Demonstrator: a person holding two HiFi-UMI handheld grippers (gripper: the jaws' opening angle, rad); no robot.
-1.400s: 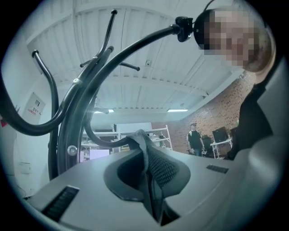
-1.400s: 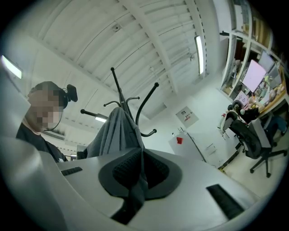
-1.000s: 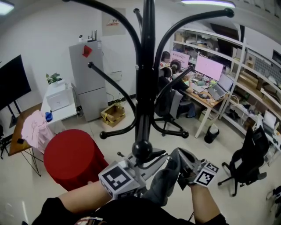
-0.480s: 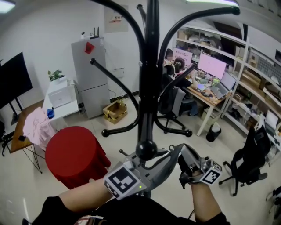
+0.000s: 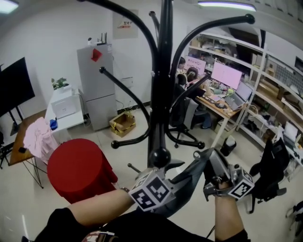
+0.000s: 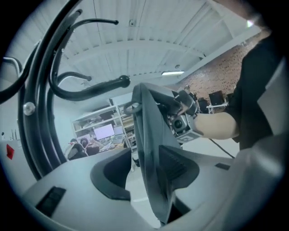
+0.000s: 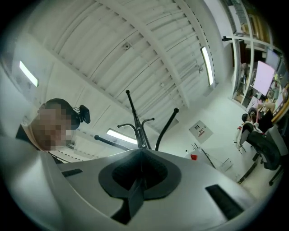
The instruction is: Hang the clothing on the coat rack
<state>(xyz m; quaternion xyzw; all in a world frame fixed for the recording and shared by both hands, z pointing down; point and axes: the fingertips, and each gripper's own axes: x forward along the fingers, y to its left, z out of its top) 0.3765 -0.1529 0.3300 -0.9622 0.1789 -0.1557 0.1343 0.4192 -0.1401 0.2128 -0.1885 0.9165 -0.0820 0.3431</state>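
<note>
Coat rack (image 5: 160,94): one
Grey garment (image 5: 189,179): one
Tongs: two, left tongs (image 6: 145,177) and right tongs (image 7: 141,179)
Red round stand (image 5: 75,168): one
Fridge (image 5: 97,85): one
Cardboard box (image 5: 122,124): one
Pink screens (image 5: 226,74): two

Lighting: bright, even, white; source, long white ceiling strip lamps (image 5: 226,4), one flaring in the right gripper view
Shadows: faint, soft-edged on the pale glossy floor (image 5: 28,198)
Glare: pink-white monitor screens (image 5: 225,73) washed out
Contrast: black metal coat rack (image 5: 161,85) near silhouette
Distortion: strong fisheye bend; dark vignette around both gripper views
Focus: grey fabric garment (image 6: 151,153) and close foreground soft; head view sharp
</note>
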